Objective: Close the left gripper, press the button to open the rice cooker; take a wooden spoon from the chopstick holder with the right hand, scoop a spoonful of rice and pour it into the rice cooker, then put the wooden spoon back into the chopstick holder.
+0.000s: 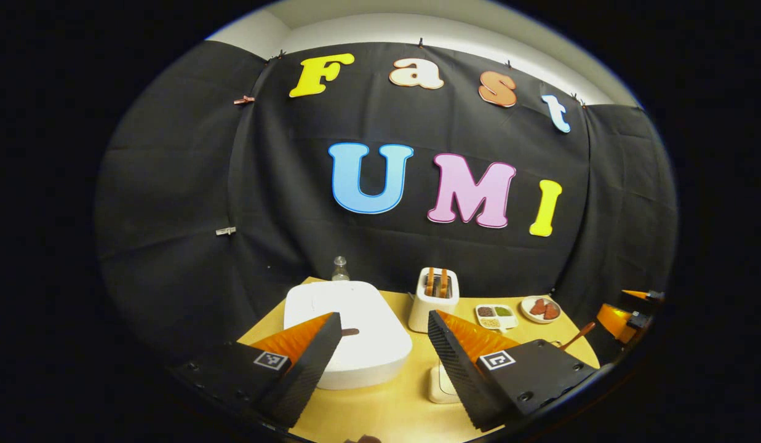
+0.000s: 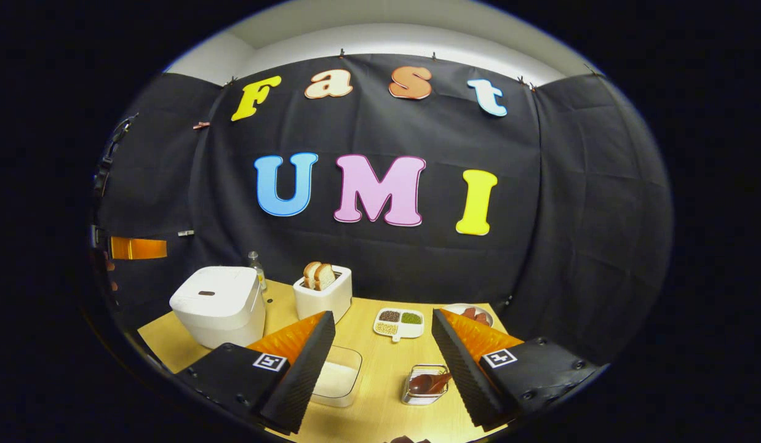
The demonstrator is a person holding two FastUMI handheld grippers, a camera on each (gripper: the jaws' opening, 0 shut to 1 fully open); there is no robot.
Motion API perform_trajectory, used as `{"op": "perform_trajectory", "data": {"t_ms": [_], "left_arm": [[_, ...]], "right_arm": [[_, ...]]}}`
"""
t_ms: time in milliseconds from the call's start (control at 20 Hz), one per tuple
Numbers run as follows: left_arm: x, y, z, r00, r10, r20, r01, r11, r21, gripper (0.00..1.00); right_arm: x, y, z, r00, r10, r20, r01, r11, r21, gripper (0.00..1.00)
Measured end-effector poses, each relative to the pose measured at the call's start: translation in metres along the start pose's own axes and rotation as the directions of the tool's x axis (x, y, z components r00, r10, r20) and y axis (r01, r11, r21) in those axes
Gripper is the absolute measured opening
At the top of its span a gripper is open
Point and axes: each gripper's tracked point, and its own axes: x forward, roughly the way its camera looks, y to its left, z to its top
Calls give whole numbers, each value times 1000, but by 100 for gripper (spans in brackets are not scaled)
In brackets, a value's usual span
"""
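The white rice cooker (image 1: 355,344) (image 2: 217,301) stands with its lid down, a small dark button (image 1: 349,332) on top. My left gripper (image 1: 384,315) hovers open just above and in front of it, nothing between its fingers. My right gripper (image 2: 382,314) is open too, above the table's front. Below it sit a clear container of rice (image 2: 337,376) and a wire chopstick holder (image 2: 424,384) with the wooden spoon (image 2: 430,383) in it. In the left gripper view the spoon's handle (image 1: 578,336) sticks up at the right, near the right gripper (image 1: 629,314).
On the wooden table (image 2: 380,406) stand a white toaster with bread (image 2: 323,290) (image 1: 434,298), a divided dish of grains (image 2: 398,323) (image 1: 496,315), a plate of reddish pieces (image 1: 540,309) and a small bottle (image 1: 339,269) behind the cooker. Black cloth walls close in the back.
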Motion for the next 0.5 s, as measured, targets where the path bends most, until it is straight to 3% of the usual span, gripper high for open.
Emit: {"op": "perform_trajectory", "data": {"t_ms": [200, 500], "left_arm": [[-36, 3, -5, 999, -31, -7, 31, 999, -9, 96], [-61, 21, -13, 998, -55, -13, 54, 998, -31, 96]], "right_arm": [[-27, -5, 13, 998, -64, -9, 64, 998, 11, 98], [-40, -7, 19, 989, -149, 3, 147, 982, 117, 98]]}}
